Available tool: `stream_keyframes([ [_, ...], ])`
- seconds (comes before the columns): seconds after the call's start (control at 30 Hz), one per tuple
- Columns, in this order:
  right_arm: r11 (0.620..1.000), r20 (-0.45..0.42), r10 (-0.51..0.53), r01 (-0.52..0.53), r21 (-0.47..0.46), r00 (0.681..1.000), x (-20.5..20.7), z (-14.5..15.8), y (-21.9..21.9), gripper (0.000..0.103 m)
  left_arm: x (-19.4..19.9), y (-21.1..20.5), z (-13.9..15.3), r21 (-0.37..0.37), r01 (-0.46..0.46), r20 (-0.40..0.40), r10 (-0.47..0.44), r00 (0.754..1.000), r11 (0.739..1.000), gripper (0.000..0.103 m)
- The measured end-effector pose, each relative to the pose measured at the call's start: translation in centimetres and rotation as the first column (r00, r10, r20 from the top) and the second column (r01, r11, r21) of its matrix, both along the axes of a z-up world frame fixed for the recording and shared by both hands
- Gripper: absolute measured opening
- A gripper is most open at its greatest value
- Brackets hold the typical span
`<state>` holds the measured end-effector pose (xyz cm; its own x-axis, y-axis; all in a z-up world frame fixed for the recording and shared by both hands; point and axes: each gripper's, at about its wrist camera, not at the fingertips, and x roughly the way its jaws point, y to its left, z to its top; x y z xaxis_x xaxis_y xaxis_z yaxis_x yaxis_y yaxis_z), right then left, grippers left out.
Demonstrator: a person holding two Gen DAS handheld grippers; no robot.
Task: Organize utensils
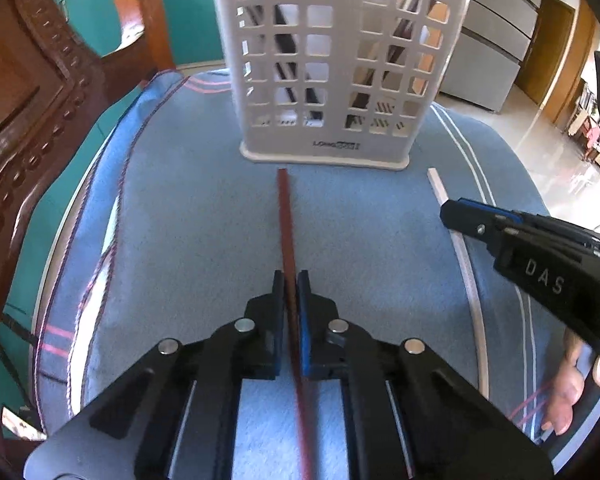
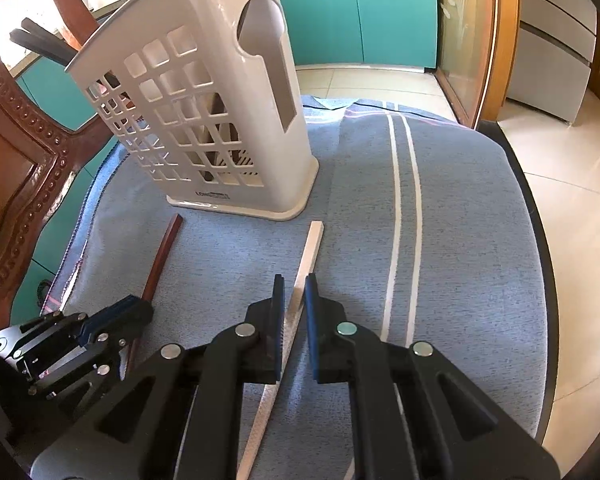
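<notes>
On blue cloth (image 1: 180, 208), slim square-ended red chopstick (image 1: 286, 216)

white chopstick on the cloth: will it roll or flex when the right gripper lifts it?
The white chopstick looks square at its thick end, so probably won't roll. Long and thin, it seems stiff and light. The right gripper straddles it near mid-length, so it may tilt little; its smooth faces could slip.

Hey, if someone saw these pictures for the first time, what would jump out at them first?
The tall white slotted utensil holder standing at the far end of the blue cloth, with dark utensils already inside. In front of it lie two chopsticks: the left gripper is closed on the reddish-brown chopstick, while the right gripper straddles the white chopstick, jaws slightly apart.
</notes>
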<state>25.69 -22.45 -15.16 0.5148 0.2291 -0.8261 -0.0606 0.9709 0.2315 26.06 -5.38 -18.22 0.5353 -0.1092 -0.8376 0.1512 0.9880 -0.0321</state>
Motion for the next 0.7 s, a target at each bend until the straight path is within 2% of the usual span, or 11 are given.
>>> stream_keyframes([
  [0.07, 1.0, 0.006, 0.002, -0.002, 0.006, 1.0, -0.2, 0.2, -0.1, 0.011, -0.4, 0.6, 0.0, -0.007, -0.01, -0.016, 0.01, 1.0, 1.0, 0.007],
  [0.2, 1.0, 0.009, 0.018, -0.018, 0.007, 1.0, -0.3, 0.6, 0.4, 0.032, -1.5, 1.6, 0.1, 0.009, -0.015, -0.01, 0.015, 1.0, 1.0, 0.007],
  [0.23, 1.0, 0.007, 0.025, -0.025, 0.004, 1.0, -0.3, 0.6, 0.7, 0.034, -1.8, 1.7, 0.1, 0.013, -0.016, -0.008, 0.016, 1.0, 1.0, 0.007],
  [0.4, 0.996, -0.013, 0.064, -0.064, -0.059, 0.998, -0.5, -0.1, 2.3, 0.035, -2.2, 2.4, 0.2, 0.019, -0.024, -0.002, 0.024, 1.0, 1.0, 0.007],
  [0.47, 0.994, -0.007, 0.079, -0.08, -0.077, 0.997, -0.7, -0.1, 2.8, 0.022, -2.1, 2.7, 0.2, 0.018, -0.033, -0.001, 0.033, 0.999, 0.999, 0.007],
  [0.5, 0.994, -0.011, 0.086, -0.086, -0.07, 0.996, -0.7, -0.1, 3.0, 0.01, -2.2, 2.9, 0.1, 0.016, -0.036, -0.001, 0.036, 0.999, 0.999, 0.007],
  [0.67, 0.991, -0.022, 0.132, -0.133, -0.034, 0.991, -1.0, -0.1, 3.5, 0.008, -2.1, 3.1, 0.9, 0.017, -0.043, 0.02, 0.043, 0.999, 0.999, 0.008],
  [0.7, 0.991, -0.018, 0.128, -0.128, -0.029, 0.992, -1.1, 0.0, 3.5, 0.008, -1.9, 3.1, 1.1, 0.016, -0.044, 0.025, 0.043, 0.999, 0.999, 0.011],
])
